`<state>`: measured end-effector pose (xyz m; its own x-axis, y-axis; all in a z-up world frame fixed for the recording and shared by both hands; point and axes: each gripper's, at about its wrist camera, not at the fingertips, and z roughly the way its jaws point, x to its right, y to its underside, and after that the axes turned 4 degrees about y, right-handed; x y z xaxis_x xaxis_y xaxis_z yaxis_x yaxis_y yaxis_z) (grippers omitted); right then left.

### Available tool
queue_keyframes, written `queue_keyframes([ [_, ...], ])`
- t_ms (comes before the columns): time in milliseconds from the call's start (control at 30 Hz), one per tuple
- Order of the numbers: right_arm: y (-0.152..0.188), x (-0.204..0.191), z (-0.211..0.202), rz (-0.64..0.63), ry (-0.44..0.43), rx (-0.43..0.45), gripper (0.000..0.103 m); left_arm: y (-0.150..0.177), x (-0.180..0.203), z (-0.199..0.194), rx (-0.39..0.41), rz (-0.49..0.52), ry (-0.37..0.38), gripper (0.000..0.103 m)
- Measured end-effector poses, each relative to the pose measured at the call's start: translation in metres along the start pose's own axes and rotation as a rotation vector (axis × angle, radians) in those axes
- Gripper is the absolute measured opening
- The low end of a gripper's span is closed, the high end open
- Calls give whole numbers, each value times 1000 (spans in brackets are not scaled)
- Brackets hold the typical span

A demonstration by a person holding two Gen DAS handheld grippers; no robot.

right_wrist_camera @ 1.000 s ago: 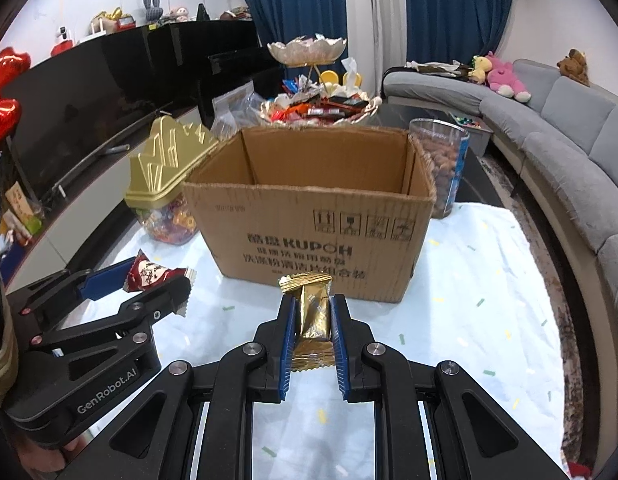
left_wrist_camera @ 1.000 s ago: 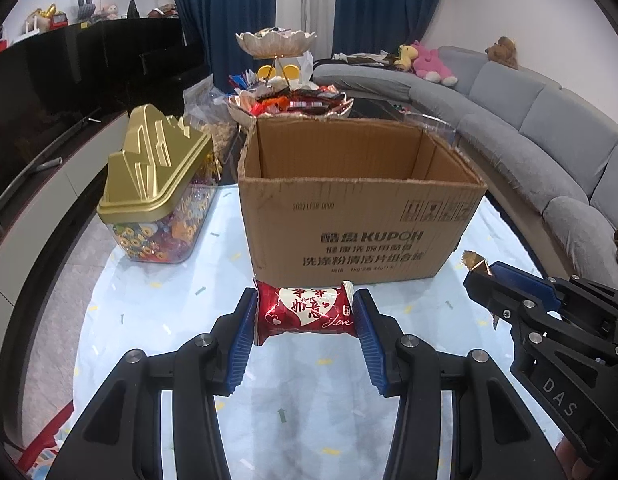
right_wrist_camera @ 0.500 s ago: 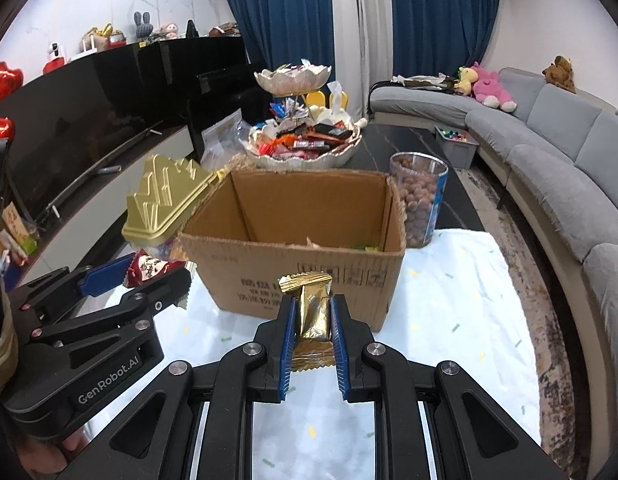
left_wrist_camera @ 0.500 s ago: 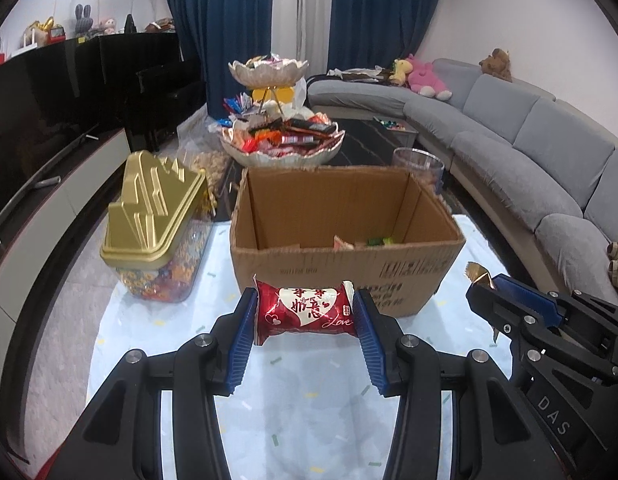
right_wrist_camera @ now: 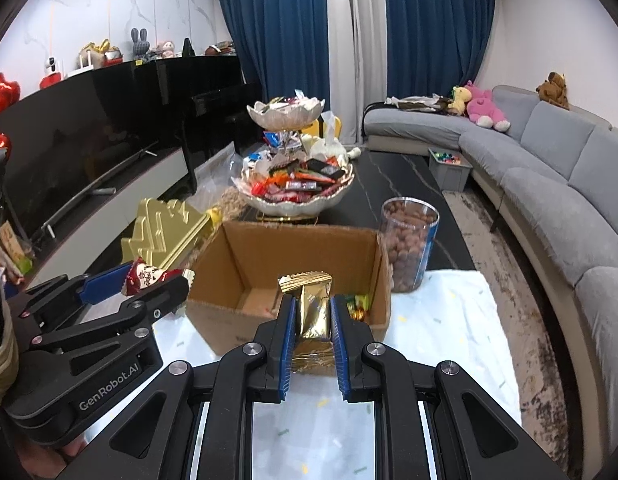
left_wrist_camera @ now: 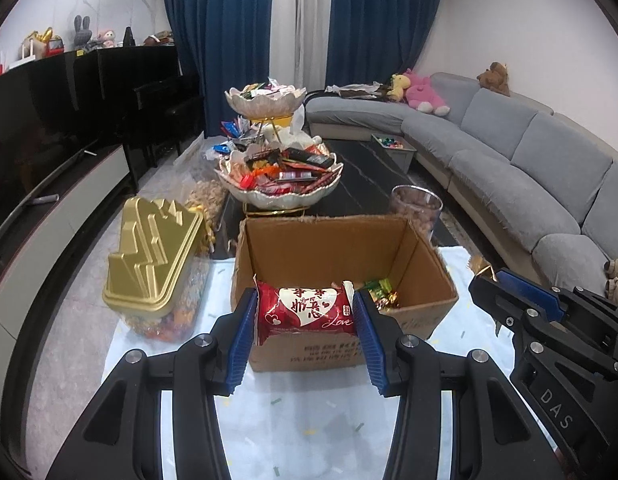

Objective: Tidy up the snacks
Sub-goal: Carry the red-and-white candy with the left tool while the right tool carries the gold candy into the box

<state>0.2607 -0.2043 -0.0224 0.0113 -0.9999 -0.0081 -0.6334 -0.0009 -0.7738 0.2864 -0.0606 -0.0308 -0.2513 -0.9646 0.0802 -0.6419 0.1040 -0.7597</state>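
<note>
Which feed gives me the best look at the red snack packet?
Left wrist view: the red snack packet faces the camera, clamped lengthwise, label showing. The right wrist view shows only one crumpled end sticking out of the left tongs.

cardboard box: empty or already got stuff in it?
Not empty. The open cardboard box has a few small wrapped candies in its near right corner; the rest of the visible floor looks bare.

Even, fairly bright indoor light; soft shadows. Strong fisheye bending, black vignette at corners. Focus sharp; no blur.
</note>
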Motion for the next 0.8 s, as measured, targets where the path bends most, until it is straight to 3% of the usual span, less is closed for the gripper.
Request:
queue_keyframes([
  [433,-29,2,19,-1,18,20,19,-30,-8,24,-1,7,-8,47],
  [800,-38,0,53,5,43,-20,19,-32,-18,56,-37,2,-19,47],
])
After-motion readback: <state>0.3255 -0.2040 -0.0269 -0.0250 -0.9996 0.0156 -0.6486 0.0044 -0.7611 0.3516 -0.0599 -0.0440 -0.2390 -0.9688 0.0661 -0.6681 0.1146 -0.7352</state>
